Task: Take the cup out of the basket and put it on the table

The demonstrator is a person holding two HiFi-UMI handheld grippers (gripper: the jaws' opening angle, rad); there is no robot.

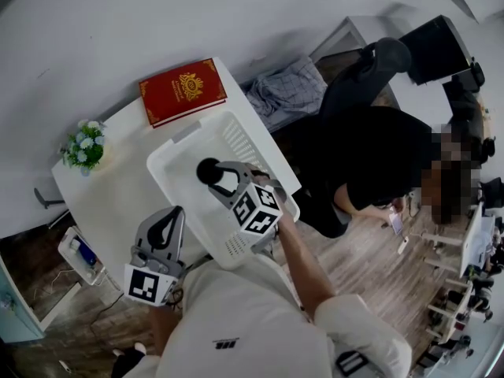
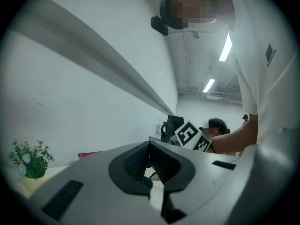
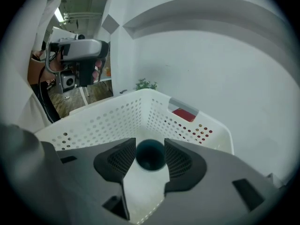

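A dark cup (image 1: 209, 170) stands upright inside the white perforated basket (image 1: 169, 162) on the white table (image 1: 110, 195). My right gripper (image 1: 219, 178) reaches down into the basket from the near right. In the right gripper view the cup's dark mouth (image 3: 150, 154) sits between the two black pads (image 3: 117, 161), whose gap is about as wide as the cup. I see no squeeze on it, and the cup rests on the basket floor (image 3: 140, 182). My left gripper (image 1: 168, 217) hangs over the table's near edge with its jaws (image 2: 150, 146) together and nothing in them.
A red book (image 1: 183, 90) lies on the table behind the basket, and a small potted plant (image 1: 85, 146) stands at the table's far left. A person in black (image 1: 370, 164) sits close to the basket's right side. Bare tabletop lies left of the basket.
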